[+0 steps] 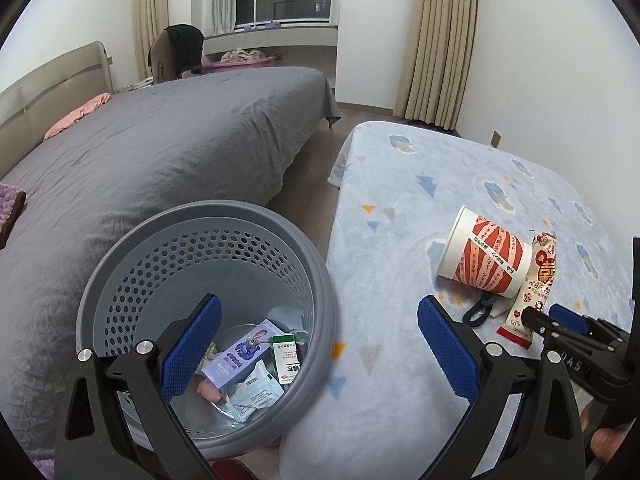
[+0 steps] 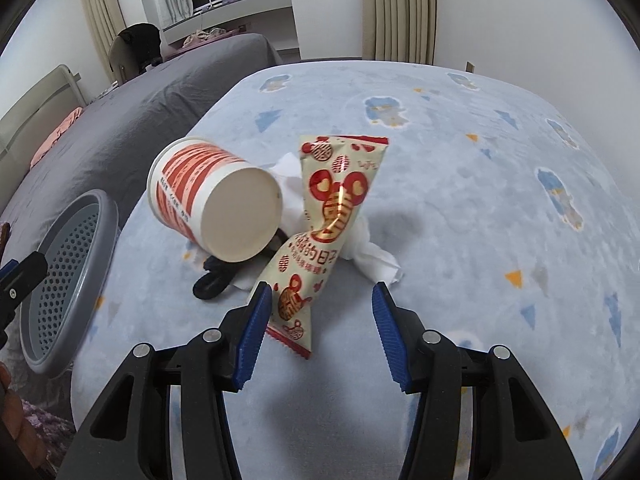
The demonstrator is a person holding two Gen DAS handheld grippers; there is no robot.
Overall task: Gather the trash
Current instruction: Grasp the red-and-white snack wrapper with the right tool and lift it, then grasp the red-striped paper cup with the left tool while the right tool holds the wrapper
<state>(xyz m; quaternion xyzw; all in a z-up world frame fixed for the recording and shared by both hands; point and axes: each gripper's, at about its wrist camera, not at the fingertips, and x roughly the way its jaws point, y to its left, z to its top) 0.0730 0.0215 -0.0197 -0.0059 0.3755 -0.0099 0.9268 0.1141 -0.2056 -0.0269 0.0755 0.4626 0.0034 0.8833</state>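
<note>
The right gripper (image 2: 318,304) stands half open around the lower end of the snack wrapper (image 2: 326,216), lying on the blue blanket (image 2: 480,200) beside the tipped paper cup (image 2: 216,200), while the left gripper (image 1: 320,344) hangs wide open above the grey bin (image 1: 120,264).

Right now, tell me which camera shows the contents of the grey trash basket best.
The left wrist view: it looks straight down into the grey trash basket, showing boxes and packets at its bottom. The right wrist view catches only the basket's rim and perforated wall at the left edge, contents hidden.

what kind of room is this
Most likely a bedroom: a large bed with a grey cover and headboard, curtains by a window, and a blanket-covered surface beside it.
</note>
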